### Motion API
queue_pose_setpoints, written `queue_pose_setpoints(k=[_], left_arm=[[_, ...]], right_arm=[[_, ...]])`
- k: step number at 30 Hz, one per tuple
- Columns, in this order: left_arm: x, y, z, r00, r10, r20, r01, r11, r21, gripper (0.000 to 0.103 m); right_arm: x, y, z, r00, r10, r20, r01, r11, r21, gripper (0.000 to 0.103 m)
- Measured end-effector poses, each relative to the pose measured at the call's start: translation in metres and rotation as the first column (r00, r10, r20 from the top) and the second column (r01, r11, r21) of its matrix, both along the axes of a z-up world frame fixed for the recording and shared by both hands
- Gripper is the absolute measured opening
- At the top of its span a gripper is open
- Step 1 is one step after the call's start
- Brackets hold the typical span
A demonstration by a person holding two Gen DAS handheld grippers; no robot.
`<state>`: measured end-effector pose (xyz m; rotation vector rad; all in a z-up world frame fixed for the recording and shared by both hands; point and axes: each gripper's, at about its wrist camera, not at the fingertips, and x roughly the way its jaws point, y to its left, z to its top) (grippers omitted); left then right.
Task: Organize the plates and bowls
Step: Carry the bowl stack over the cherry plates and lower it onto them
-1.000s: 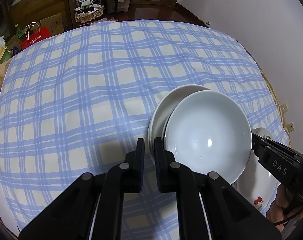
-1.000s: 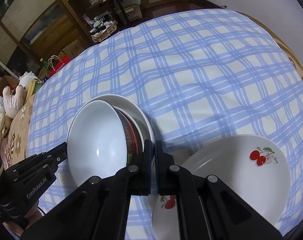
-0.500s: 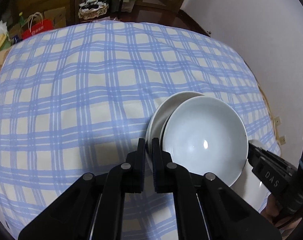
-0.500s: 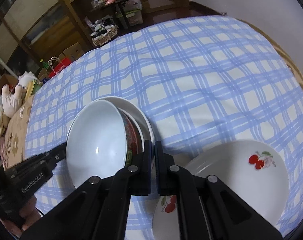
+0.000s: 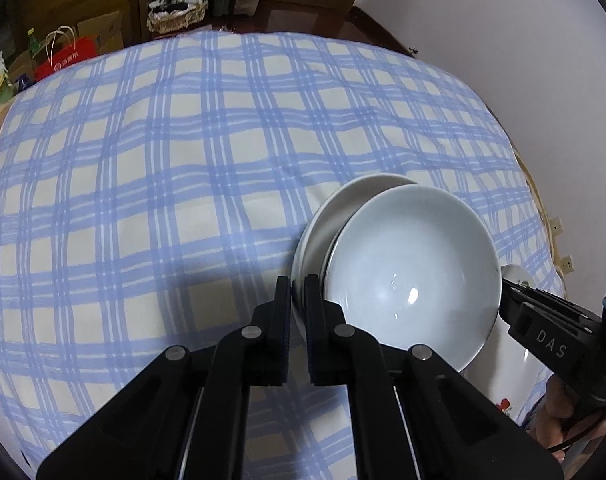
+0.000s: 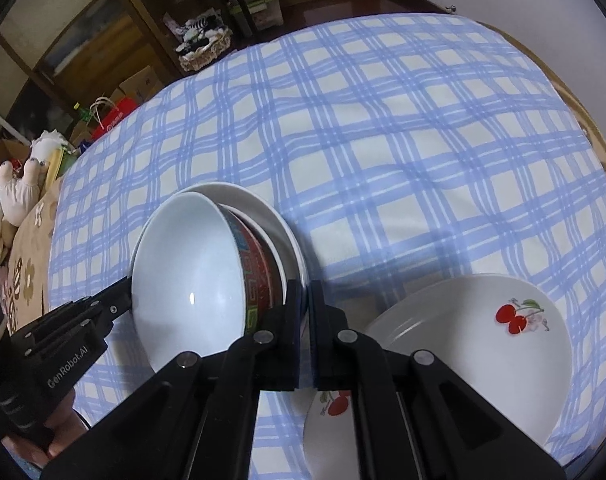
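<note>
A: Where does the stack sit?

B: On the blue checked tablecloth point(image 5: 183, 184), toward the near right side in the left wrist view. A white plate point(image 5: 343, 200) lies lowest, and a white bowl point(image 5: 411, 276) is tilted in it. From the right wrist view the bowl point(image 6: 191, 276) shows a red patterned outer wall.

A: Left gripper?

B: The left gripper point(image 5: 298, 300) is clenched on the plate's near rim; the rim runs between the two pads. In the other view it point(image 6: 119, 300) comes in from the left, its tip at the bowl's edge.

A: Right gripper?

B: The right gripper point(image 6: 305, 300) is clamped on the opposite rim of the same plate point(image 6: 287, 236), jaws almost touching. In the left wrist view its tip point(image 5: 507, 292) meets the stack's right edge.

A: Anything beside it?

B: Two cherry plates, overlapping, just right of the stack: an upper cherry plate point(image 6: 483, 340) and a lower cherry plate point(image 6: 331, 420) partly beneath it and the gripper. A hand point(image 6: 59, 436) holds the left tool.
</note>
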<state>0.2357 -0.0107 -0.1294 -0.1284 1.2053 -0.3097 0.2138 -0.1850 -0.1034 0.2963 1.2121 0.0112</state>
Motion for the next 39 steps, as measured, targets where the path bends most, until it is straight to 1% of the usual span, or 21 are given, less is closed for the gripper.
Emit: queue_pose_setpoints(k=[3,5,7,10,15,17,21,25,27,32,39], left_arm=[[-0.003,-0.003,0.001,1.0,-0.011,0.01,0.011,1.0,0.021,0.006],[-0.003,-0.004,0.0,1.0,0.002,0.009,-0.002,1.0,0.031,0.006],[-0.003,0.0,-0.002,1.0,0.02,0.017,-0.02,1.0,0.008,0.006],[0.0,0.009,-0.003,0.999,0.041,0.007,-0.04,0.997,-0.06,0.006],[0.003,0.014,-0.003,0.998,0.062,-0.008,-0.063,0.994,-0.091,0.005],[0.005,0.016,-0.004,0.997,0.068,-0.021,-0.07,0.992,-0.104,0.005],[0.003,0.016,-0.002,0.999,0.052,-0.014,-0.054,0.994,-0.092,0.004],[0.004,0.019,-0.001,0.999,0.044,-0.022,-0.046,0.994,-0.101,0.004],[0.004,0.019,-0.001,0.999,0.039,-0.015,-0.04,0.995,-0.096,0.004],[0.0,0.016,0.002,1.0,0.015,0.017,-0.014,0.997,-0.075,0.004],[-0.004,0.015,0.009,0.999,0.02,0.042,-0.017,0.998,-0.067,0.004]], right_arm=[[-0.001,-0.008,-0.004,1.0,-0.016,-0.019,0.017,0.998,0.054,0.006],[-0.002,-0.005,-0.002,1.0,-0.015,-0.015,0.015,0.999,0.038,0.006],[-0.001,0.0,-0.001,1.0,-0.013,-0.003,0.013,1.0,0.016,0.006],[-0.002,0.0,0.001,0.999,-0.03,0.015,0.03,1.0,0.006,0.006],[0.0,0.002,0.008,0.999,-0.039,0.008,0.039,0.999,0.005,0.006],[0.001,0.005,0.011,1.0,-0.024,0.009,0.024,1.0,-0.007,0.006],[0.002,0.006,0.015,1.0,-0.016,0.015,0.016,1.0,0.001,0.006],[0.0,0.006,0.015,1.0,-0.026,0.009,0.026,1.0,0.002,0.006],[-0.001,0.007,0.017,1.0,-0.018,0.016,0.018,1.0,-0.007,0.006],[-0.005,0.003,0.017,0.999,-0.043,0.006,0.043,0.999,0.021,0.006],[-0.01,0.007,0.02,0.999,-0.04,0.027,0.039,0.999,0.019,0.006]])
